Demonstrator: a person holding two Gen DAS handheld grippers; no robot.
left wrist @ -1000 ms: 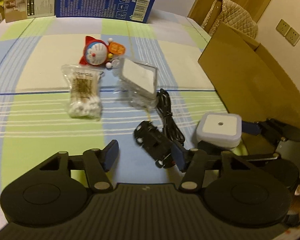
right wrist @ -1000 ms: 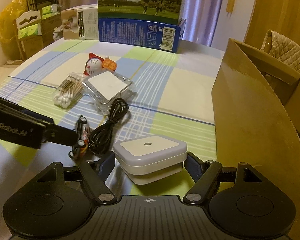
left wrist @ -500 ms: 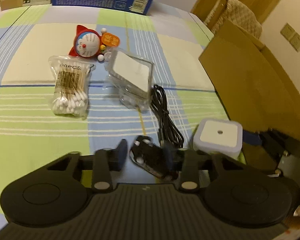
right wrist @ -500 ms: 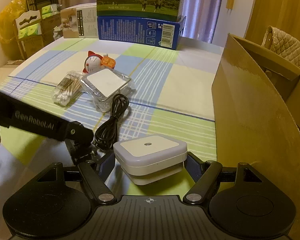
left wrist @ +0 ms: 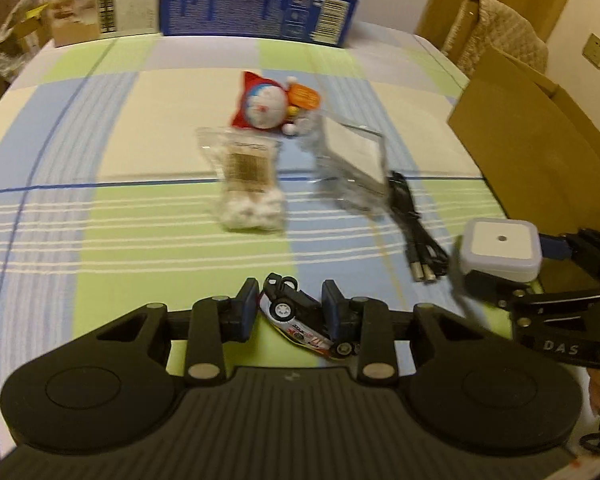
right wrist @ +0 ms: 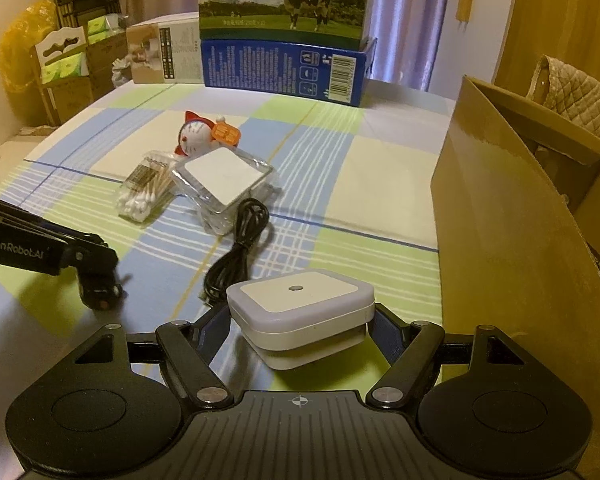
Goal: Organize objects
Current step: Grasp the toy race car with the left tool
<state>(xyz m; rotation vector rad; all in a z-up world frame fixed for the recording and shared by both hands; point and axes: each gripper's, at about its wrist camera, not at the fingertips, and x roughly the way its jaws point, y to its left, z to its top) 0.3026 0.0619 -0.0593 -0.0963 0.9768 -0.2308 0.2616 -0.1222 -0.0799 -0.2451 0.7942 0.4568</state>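
Observation:
A small toy car [left wrist: 300, 316], black and silver, lies tilted on its side between the pads of my left gripper [left wrist: 290, 308], which is shut on it low over the checked tablecloth [left wrist: 140, 240]. My right gripper [right wrist: 300, 330] is shut on a white square night light [right wrist: 300, 304], held just above the cloth beside the open cardboard box [right wrist: 500, 220]. In the left wrist view the night light [left wrist: 500, 248] hangs at the right edge. In the right wrist view the left gripper [right wrist: 96, 276] hides most of the car.
On the cloth lie a black coiled cable [right wrist: 240, 248], a clear case with a white square [right wrist: 224, 180], a bag of cotton swabs [right wrist: 148, 192] and a red cat figure [right wrist: 196, 138]. Stacked milk cartons [right wrist: 284, 64] line the far edge. A quilted chair back [right wrist: 572, 96] rises behind the box.
My left gripper came down around the toy car and shut on it, and the car now sits tilted between the pads. The right gripper kept the night light nearly still.

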